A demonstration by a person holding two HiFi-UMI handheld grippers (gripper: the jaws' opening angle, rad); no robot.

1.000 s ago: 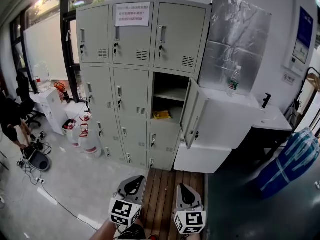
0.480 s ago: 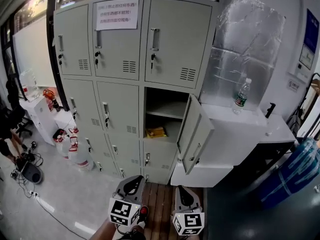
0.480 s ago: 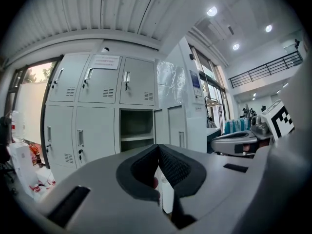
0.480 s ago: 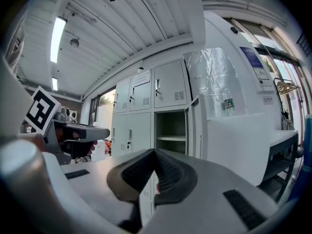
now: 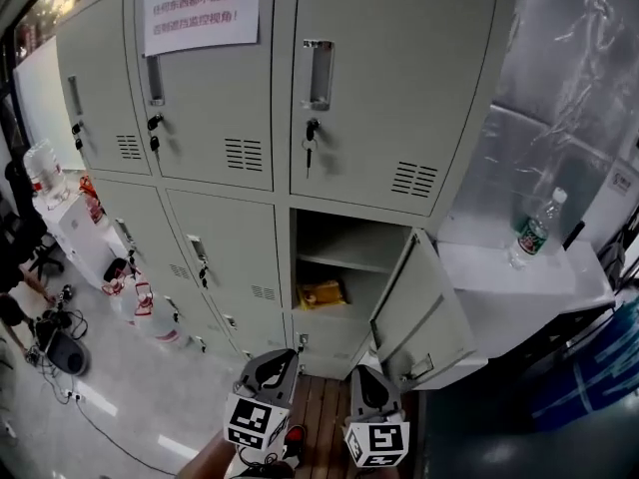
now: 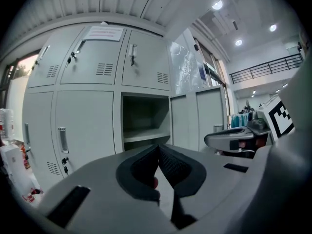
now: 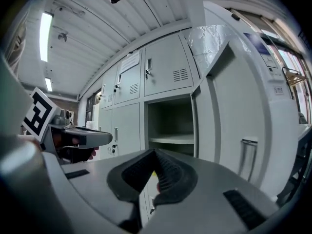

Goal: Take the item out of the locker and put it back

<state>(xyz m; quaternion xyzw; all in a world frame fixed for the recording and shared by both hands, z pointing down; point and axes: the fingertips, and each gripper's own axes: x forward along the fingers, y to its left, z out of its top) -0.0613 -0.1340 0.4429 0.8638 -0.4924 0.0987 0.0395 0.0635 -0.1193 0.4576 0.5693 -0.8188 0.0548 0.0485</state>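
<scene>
The grey locker bank fills the head view, and one middle compartment (image 5: 344, 252) stands open with its door (image 5: 424, 312) swung out to the right. A flat yellow item (image 5: 321, 293) lies on the compartment's floor under a shelf. Both grippers are low in front of the lockers, well short of the item. My left gripper (image 5: 284, 356) is shut with nothing in it, and so is my right gripper (image 5: 359, 373). The left gripper view has the shut jaws of the left gripper (image 6: 158, 154) under the open compartment (image 6: 145, 121). In the right gripper view the right gripper (image 7: 155, 156) points at the open compartment (image 7: 173, 123).
A plastic bottle (image 5: 530, 230) stands on a white cabinet (image 5: 499, 297) right of the lockers. Water jugs (image 5: 135, 287) and cables lie on the floor at left, where a person stands at the edge. A paper notice (image 5: 200, 8) hangs on an upper door.
The head view has drawn much closer to the lockers, so the open compartment looks larger. Both grippers stay low, shut and empty.
</scene>
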